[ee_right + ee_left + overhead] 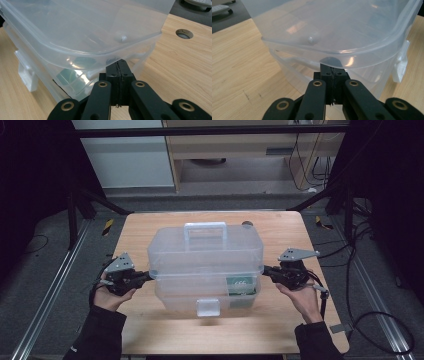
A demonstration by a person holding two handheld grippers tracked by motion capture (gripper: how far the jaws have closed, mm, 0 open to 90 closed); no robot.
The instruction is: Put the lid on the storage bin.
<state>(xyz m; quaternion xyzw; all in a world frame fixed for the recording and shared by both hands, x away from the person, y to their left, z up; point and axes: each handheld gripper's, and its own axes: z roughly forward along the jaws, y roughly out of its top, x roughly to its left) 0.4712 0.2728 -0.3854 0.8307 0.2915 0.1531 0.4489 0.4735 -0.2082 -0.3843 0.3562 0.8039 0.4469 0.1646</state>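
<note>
There is one see-through plastic box [205,265] on one wooden desk [280,320]. The box has one lid [205,247], one handle [205,231] on top and one latch [208,307] in front. There are two tools: one left tool [150,276] and one right tool [263,269]. The desk has one round hole [247,224].

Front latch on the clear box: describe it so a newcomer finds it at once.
On the wooden table stands a clear plastic storage box with a handle on its lid. Go down its near wall to the middle: the front latch is a small frosted white flap there, more opaque than the see-through walls.
</note>
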